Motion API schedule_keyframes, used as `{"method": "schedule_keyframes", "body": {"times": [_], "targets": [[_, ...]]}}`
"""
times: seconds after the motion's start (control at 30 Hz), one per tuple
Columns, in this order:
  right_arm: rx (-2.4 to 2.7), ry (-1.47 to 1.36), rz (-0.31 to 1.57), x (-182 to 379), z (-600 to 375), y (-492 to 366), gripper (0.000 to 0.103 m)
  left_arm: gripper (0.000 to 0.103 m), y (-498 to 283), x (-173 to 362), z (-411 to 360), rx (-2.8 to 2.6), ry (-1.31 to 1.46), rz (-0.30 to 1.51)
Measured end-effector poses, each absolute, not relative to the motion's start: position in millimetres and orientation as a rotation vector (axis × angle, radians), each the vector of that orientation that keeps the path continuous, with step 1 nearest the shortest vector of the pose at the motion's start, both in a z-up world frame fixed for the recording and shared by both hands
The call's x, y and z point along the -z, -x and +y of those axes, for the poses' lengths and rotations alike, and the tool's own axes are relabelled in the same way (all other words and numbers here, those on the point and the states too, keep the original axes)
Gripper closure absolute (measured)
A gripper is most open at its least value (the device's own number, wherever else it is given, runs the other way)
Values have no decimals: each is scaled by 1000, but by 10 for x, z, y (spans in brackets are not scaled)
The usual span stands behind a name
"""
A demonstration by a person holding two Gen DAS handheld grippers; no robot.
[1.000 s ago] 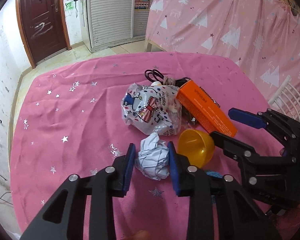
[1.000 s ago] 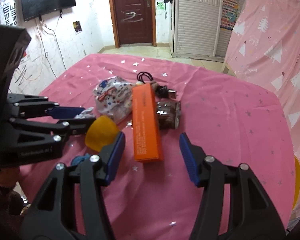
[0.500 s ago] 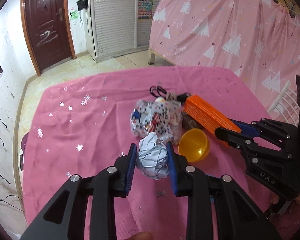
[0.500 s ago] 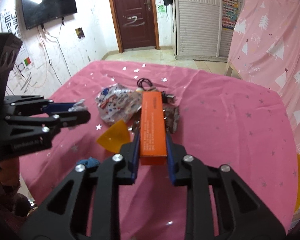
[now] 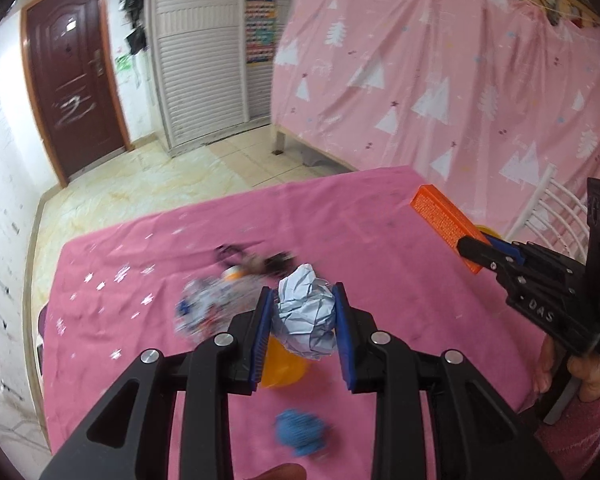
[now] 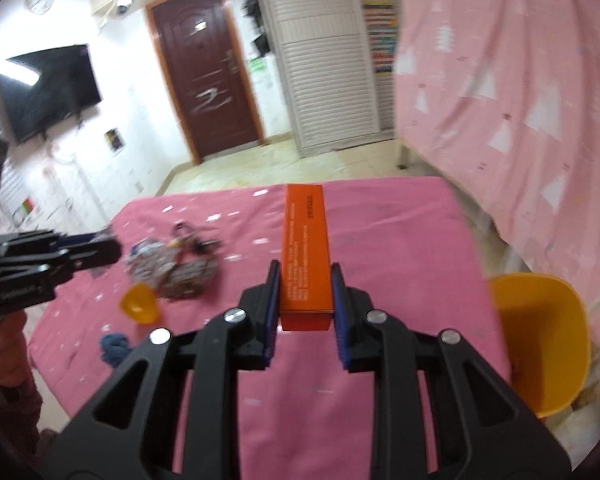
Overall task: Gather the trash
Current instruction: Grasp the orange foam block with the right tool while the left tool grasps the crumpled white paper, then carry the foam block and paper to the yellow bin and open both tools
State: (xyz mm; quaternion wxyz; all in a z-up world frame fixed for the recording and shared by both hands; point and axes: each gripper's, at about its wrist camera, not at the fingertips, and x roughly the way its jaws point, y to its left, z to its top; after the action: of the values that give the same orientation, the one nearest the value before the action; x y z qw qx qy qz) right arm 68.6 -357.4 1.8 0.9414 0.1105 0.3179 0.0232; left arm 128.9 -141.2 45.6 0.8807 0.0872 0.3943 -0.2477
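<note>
Left wrist view: left gripper point(image 5: 302, 330) clamping crumpled paper ball point(image 5: 306, 318) between pads, lifting clear of pink tablecloth point(image 5: 400, 248). Remaining on cloth below: patterned wrapper point(image 5: 204, 308), yellow half-shell point(image 5: 282, 364), blue scrap point(image 5: 300, 432).

Right wrist view: right gripper point(image 6: 305, 306) pinching orange box point(image 6: 306, 256) at near end, box projecting forward, raised off cloth. Judging collection partway; no bin showing.
</note>
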Motion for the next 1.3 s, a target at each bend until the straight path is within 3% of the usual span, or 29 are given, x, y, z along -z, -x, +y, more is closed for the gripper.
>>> {"method": "schedule_keyframes", "body": {"times": [0.73,1.3], "targets": [[272,-403,584,196,-5212,-243,81,80,-1052,-557,-3482,750,-279,857],[376,-502,608,527,-5779,-188,81,80,-1064,-159,-4504,791,-310,965]]}}
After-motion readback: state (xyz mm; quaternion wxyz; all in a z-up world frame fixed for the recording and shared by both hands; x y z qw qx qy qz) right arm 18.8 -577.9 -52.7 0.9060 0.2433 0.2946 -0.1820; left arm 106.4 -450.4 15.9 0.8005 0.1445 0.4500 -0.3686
